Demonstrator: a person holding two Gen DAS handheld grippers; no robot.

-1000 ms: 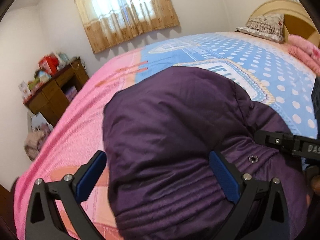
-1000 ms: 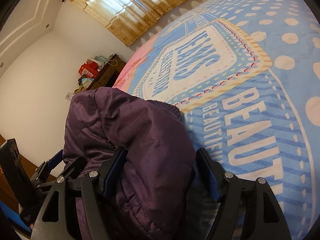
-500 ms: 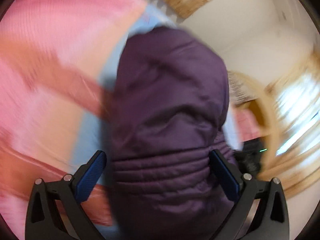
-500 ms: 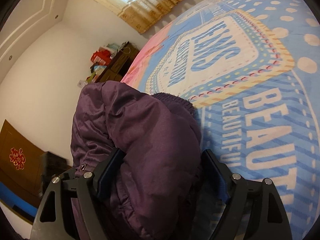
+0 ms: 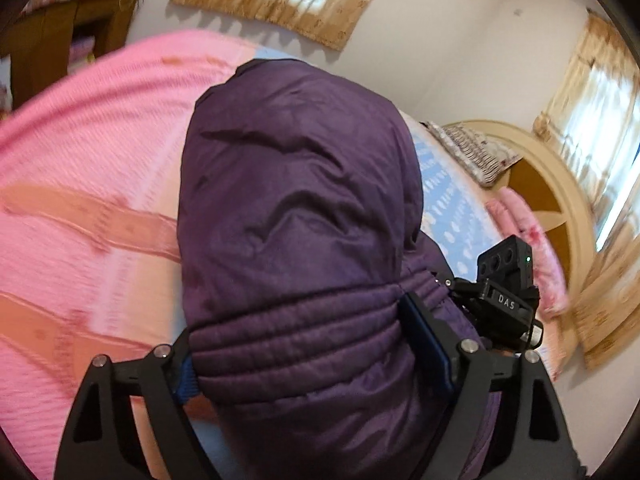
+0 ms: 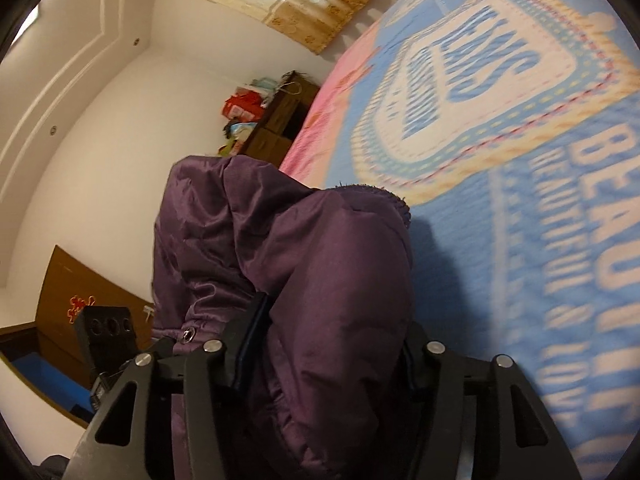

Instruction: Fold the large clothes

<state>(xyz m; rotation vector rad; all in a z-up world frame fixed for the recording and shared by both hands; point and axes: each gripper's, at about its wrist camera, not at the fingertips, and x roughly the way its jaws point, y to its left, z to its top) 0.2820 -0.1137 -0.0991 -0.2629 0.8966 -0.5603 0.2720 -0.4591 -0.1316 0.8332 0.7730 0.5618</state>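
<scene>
A bulky purple padded jacket is bunched up over the pink and blue bedspread. My left gripper is shut on its ribbed hem, the fabric bulging between the pads. My right gripper is shut on another thick fold of the same jacket, held above the blue printed bedspread. The right gripper's body shows in the left wrist view. The left gripper's body shows in the right wrist view.
A dark wooden cabinet with clutter on top stands by the wall beyond the bed. A pillow and a pink quilt lie at the rounded headboard. Curtained windows are behind.
Both grippers have closed from wide open onto the jacket. Both have tilted and lifted, and the jacket has come up with them.
</scene>
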